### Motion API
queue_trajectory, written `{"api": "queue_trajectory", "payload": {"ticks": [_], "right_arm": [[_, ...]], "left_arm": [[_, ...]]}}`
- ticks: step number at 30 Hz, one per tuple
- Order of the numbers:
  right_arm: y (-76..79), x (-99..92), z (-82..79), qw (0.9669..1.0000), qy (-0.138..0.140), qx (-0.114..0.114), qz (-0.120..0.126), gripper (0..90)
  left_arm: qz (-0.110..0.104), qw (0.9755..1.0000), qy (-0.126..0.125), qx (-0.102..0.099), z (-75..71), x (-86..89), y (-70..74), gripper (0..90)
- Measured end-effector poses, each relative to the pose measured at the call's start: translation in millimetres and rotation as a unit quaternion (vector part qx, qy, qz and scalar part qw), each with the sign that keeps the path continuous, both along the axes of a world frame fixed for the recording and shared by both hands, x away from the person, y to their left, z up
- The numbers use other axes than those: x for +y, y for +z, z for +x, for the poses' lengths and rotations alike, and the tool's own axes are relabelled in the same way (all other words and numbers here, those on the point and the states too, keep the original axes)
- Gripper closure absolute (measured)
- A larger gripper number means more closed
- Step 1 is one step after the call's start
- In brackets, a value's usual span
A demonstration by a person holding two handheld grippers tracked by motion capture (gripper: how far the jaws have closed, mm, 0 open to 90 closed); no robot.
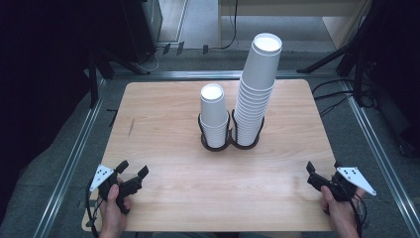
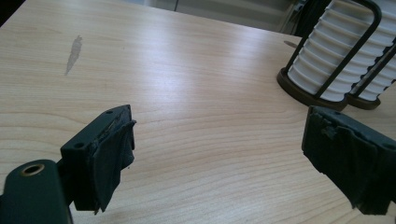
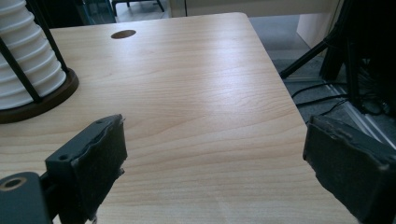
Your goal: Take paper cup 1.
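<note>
Two stacks of white paper cups stand in a dark two-ring holder (image 1: 230, 142) at the middle of the wooden table. The short stack (image 1: 214, 115) is on the left, the tall stack (image 1: 256, 89) on the right and leaning slightly. My left gripper (image 1: 132, 169) rests near the table's front left corner, open, with nothing between its jaws. At the front right, my right gripper (image 1: 324, 166) is open too and holds nothing. In the left gripper view the holder and short stack (image 2: 327, 65) sit at the upper right. In the right gripper view the tall stack (image 3: 25, 65) is at the upper left.
The table top (image 1: 163, 129) is bare wood with a small dark mark (image 1: 131, 127) on its left side. Metal rails (image 1: 74, 153) run along the floor beside the table. Tripod legs and cables (image 1: 346, 54) lie at the back right.
</note>
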State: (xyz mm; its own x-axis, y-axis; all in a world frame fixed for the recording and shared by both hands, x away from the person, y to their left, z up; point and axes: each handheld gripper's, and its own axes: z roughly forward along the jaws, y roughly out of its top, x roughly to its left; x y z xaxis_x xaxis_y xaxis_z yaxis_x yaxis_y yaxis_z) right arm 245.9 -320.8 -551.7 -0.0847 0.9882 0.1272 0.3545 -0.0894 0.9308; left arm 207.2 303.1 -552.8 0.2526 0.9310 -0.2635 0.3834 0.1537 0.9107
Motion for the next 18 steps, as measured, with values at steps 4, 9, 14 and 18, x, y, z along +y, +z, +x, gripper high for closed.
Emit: {"api": "queue_trajectory", "payload": {"ticks": [4, 9, 14, 18], "right_arm": [[1.5, -2.5, -2.4, 0.9998, -0.015, -0.007, 0.009, 10.1], [2.4, -1.8, -0.8, 0.9998, -0.018, -0.011, -0.001, 13.2], [7.0, 4.1, -2.6, 0.9998, -0.003, -0.002, -0.02, 13.2], [12.8, 6.7, -7.3, 0.9999, 0.001, -0.003, -0.01, 13.0]], "left_arm": [[0.012, 0.9999, 0.003, -0.003, -0.3, -2.3, 0.3, 9.4], [0.007, 0.9999, 0.006, -0.004, -2.1, -1.2, 0.4, 9.4], [0.019, 0.9998, 0.004, -0.006, -1.6, -3.3, 1.0, 9.4], [0.038, 0.9992, -0.002, -0.008, -1.8, -7.8, 1.2, 9.9]]}}
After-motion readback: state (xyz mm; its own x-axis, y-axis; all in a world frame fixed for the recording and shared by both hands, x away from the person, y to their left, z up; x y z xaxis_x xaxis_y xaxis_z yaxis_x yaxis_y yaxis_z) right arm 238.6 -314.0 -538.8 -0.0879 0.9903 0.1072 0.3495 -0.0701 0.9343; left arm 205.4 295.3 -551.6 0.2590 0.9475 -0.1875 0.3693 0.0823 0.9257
